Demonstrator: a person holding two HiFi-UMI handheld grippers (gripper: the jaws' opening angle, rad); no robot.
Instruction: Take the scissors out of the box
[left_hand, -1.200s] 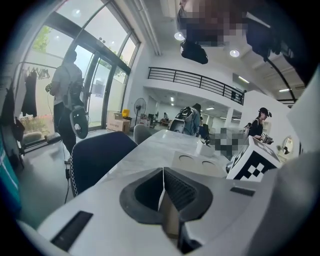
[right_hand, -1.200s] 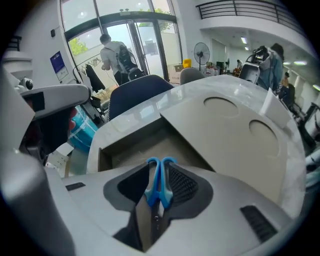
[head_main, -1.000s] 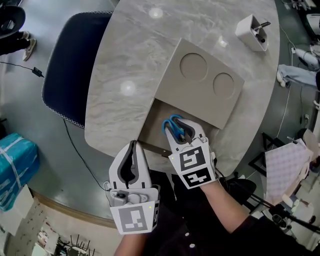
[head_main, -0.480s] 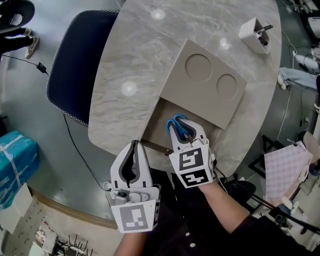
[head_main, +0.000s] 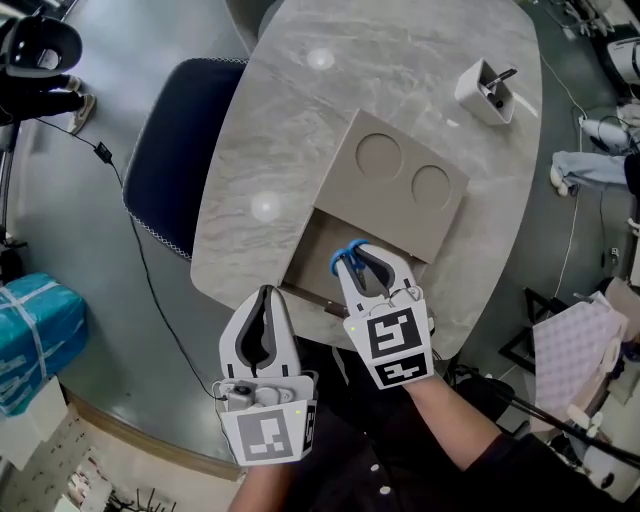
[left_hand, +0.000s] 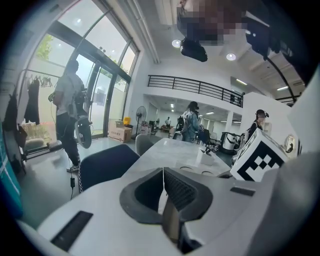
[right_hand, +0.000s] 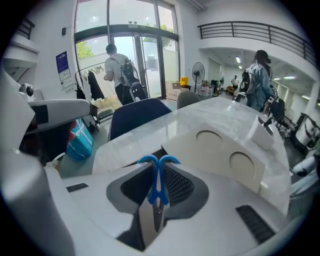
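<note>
Blue-handled scissors (head_main: 347, 256) hang between the fingers of my right gripper (head_main: 364, 264), which is shut on the handles above the open front part of the beige box (head_main: 312, 262). In the right gripper view the two blue loops (right_hand: 150, 161) stick up past the pads and the blades point back toward the camera, with the right gripper (right_hand: 160, 176) clamped on them. The box's lid (head_main: 400, 180) has two round recesses. My left gripper (head_main: 265, 293) is shut and empty, near the table's front edge, left of the right one; its pads meet in the left gripper view (left_hand: 163, 172).
The box lies on an oval marble table (head_main: 420, 50). A white holder with pens (head_main: 487, 92) stands at the far right. A dark blue chair (head_main: 175, 150) is at the table's left, a teal bundle (head_main: 30, 330) on the floor. People stand far off.
My right gripper has closed on the scissors' handles and risen with them out of the box's open part. The left gripper has lifted a little.
</note>
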